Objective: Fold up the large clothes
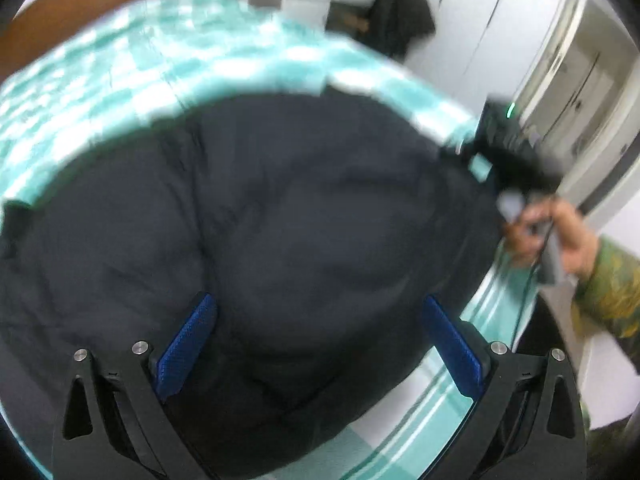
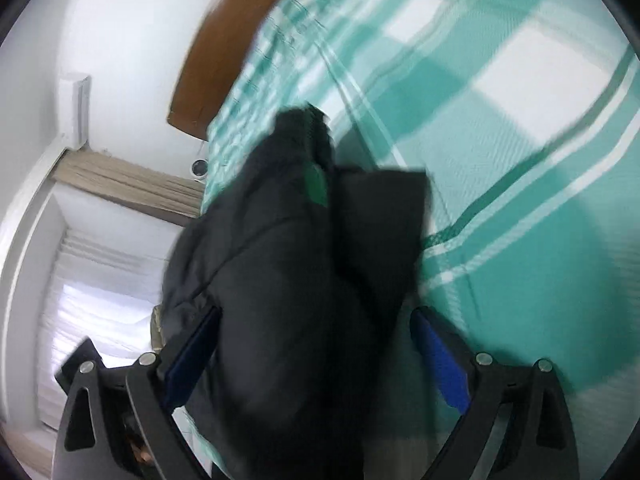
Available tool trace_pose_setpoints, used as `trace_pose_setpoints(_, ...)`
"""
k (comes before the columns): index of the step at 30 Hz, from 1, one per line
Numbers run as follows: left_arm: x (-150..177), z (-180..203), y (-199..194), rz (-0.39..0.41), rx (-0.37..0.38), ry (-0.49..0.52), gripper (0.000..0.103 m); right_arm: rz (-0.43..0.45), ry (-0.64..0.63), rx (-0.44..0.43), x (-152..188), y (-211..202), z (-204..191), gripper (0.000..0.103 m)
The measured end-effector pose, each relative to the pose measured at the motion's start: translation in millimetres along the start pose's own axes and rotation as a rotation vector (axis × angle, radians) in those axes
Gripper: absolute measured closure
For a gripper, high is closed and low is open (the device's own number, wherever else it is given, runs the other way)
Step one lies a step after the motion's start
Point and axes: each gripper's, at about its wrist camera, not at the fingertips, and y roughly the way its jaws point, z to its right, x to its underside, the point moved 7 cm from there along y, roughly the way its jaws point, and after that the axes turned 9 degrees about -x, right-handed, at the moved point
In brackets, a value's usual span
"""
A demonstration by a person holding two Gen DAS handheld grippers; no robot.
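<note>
Jaws of the left gripper (image 1: 320,344) stand wide apart, blue pads (image 1: 188,344) exposed on both fingers, with nothing clamped; whether the pads touch cloth cannot be told. Directly ahead of and beneath this gripper a dark puffy jacket (image 1: 260,220) lies spread in a broad mound, filling the space between the fingers and extending well beyond them on both sides. Underneath the jacket lies a teal and white checked bed sheet (image 1: 100,72), visible past the garment's far edge and beside the right finger. To the right of the left gripper, at the jacket's edge, a person's hand (image 1: 552,232) in a camouflage sleeve (image 1: 612,292) holds a grey handle. The right gripper (image 2: 316,356) is likewise spread wide, and its pads do not press on anything. A folded, bunched part of the jacket (image 2: 300,260) lies between its fingers and runs forward from them, a small green patch (image 2: 316,184) showing on the cloth. The sheet (image 2: 520,160) extends to the right of this gripper, a brown headboard (image 2: 224,44) beyond. Both views are blurred.
</note>
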Motion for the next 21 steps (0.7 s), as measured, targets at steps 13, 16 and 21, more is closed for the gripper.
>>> trace_pose_setpoints(13,-33,-45,-130,0.152,0.147,-0.158,0.002,0.077,-0.607,0.123,57,5,-207,0.074)
trace_pose_setpoints(16,-64,-40,-175,0.186,0.163,-0.109,0.002,0.065,-0.827,0.228,82,35,-260,0.074)
trace_pose_setpoints(21,-93,-38,-194,0.138,0.223,-0.1,0.001,0.031,-0.973,0.271,122,95,-304,0.074)
